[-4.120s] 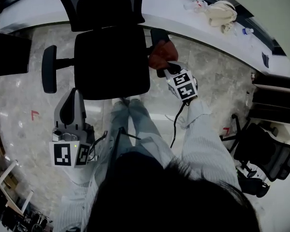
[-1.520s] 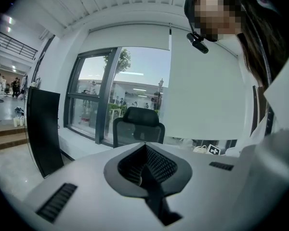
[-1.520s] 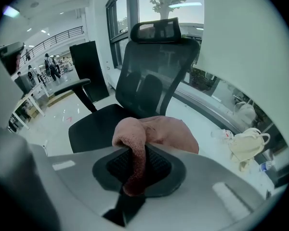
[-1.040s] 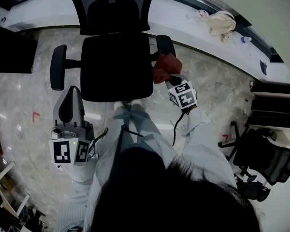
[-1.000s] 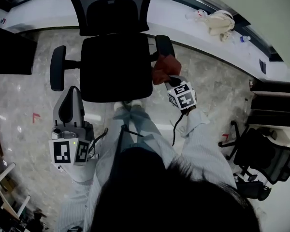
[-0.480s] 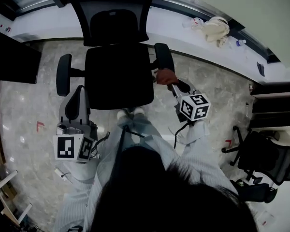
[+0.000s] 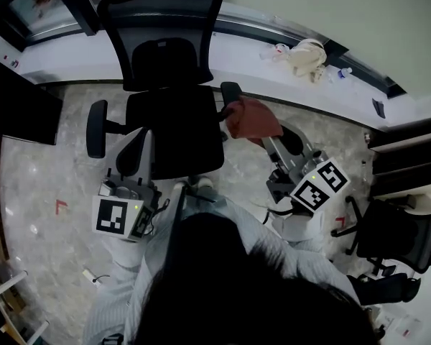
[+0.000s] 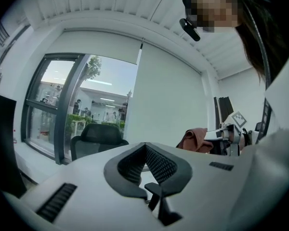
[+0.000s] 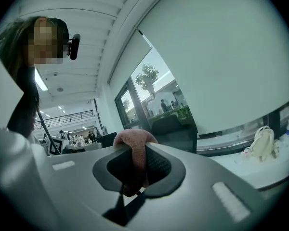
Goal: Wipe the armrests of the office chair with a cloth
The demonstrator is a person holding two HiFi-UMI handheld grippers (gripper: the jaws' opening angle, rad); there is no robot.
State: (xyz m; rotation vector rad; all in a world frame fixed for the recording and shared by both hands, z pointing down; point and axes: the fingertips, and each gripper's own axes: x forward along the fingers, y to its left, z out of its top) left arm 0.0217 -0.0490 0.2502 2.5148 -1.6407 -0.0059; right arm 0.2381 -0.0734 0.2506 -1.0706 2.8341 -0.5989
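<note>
The black office chair [image 7: 174, 131] stands in front of me, its left armrest [image 7: 95, 128] and right armrest [image 7: 230, 92] out to the sides. My right gripper [image 7: 267, 139] is shut on a red-brown cloth [image 7: 251, 118], which it holds up in the air above and beside the right armrest. In the right gripper view the cloth [image 9: 134, 150] is bunched between the pads. My left gripper [image 7: 141, 134] hovers over the seat's left edge, shut and empty [image 8: 145, 146]. The left gripper view shows the chair's back [image 8: 98, 134] and the cloth [image 8: 197, 141].
A white ledge [image 7: 244, 52] runs behind the chair, with a cream bag [image 7: 305, 52] and a small bottle [image 7: 345, 72] on it. A second black chair [image 7: 399, 236] stands at the right. A dark desk [image 7: 14, 99] is at the left.
The right gripper has risen with the cloth, off the right armrest and nearer to me. The left gripper has lifted and moved in over the seat's left edge.
</note>
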